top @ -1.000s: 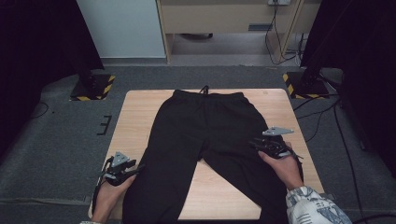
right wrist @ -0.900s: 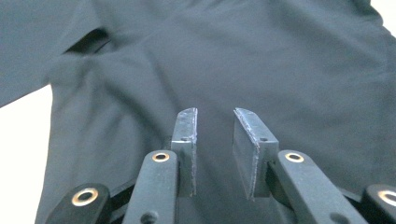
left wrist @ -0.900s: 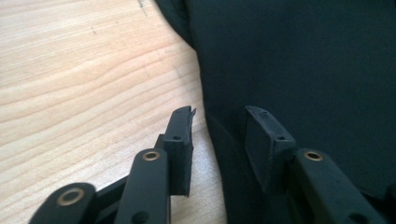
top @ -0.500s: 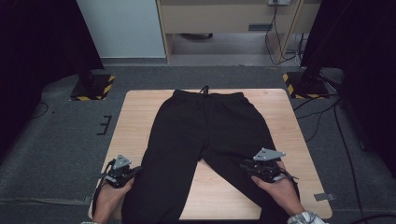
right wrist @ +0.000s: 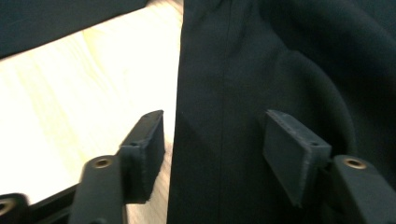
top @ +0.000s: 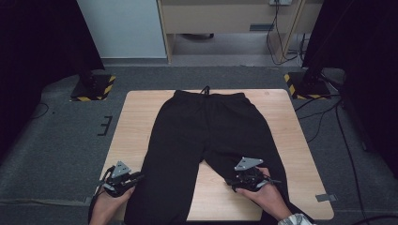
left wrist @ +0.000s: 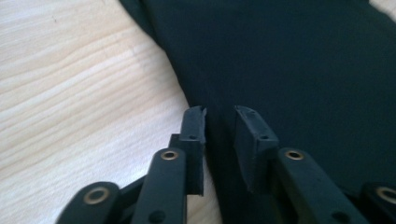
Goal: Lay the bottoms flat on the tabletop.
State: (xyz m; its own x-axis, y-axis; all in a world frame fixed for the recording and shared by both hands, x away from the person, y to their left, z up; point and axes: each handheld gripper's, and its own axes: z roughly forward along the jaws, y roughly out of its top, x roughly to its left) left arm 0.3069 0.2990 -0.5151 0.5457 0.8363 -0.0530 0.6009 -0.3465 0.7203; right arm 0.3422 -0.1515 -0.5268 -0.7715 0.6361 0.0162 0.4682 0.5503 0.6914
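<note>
Black trousers (top: 206, 136) lie flat on the tabletop (top: 136, 122); left gripper (top: 123, 178) slightly open at their outer leg edge, right gripper (top: 248, 177) wider, both just opening, holding nothing

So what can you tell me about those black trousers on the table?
The black trousers look like soft, matte jersey. They lie flat on the wooden table, waistband and drawstring at the far edge, legs spread toward the person and running past the near edge. The left gripper sits at the outer edge of one leg, the right gripper at the inner edge of the other, jaws apart astride the cloth edge.
</note>
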